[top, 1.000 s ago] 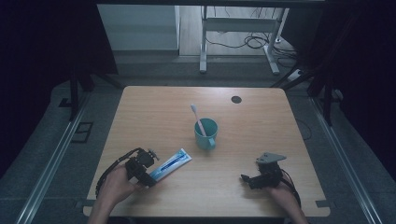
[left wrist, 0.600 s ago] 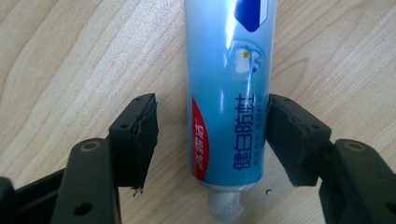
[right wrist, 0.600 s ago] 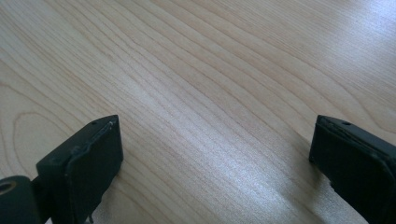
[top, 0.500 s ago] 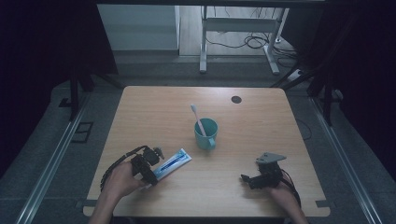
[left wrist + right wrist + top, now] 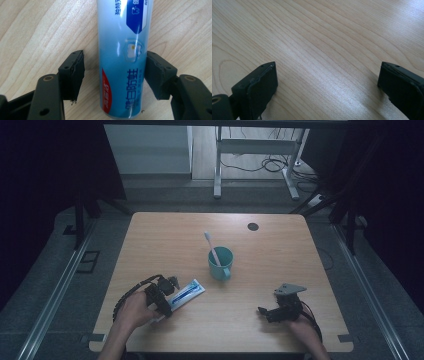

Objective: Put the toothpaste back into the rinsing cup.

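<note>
On the wooden tabletop [image 5: 165, 240], the left hand-held gripper [image 5: 113, 75] straddles a blue toothpaste tube [image 5: 122, 62] lying flat; its right jaw touches the tube, its left jaw stands apart, so nothing is clamped. Near the middle, a teal cup [image 5: 220, 262] holds a toothbrush [image 5: 210, 244]. The right hand-held gripper [image 5: 327, 82] rests spread wide over bare wood

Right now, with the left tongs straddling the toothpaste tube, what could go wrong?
1. The left tongs sit off centre on the toothpaste tube: one jaw touches it, the other stands apart. Closing may shove or roll the tube sideways.
2. The tube is smooth and soft, so a hard squeeze could dent it or let it slip.
3. A fast swing towards the teal cup could tip it and its toothbrush.
</note>
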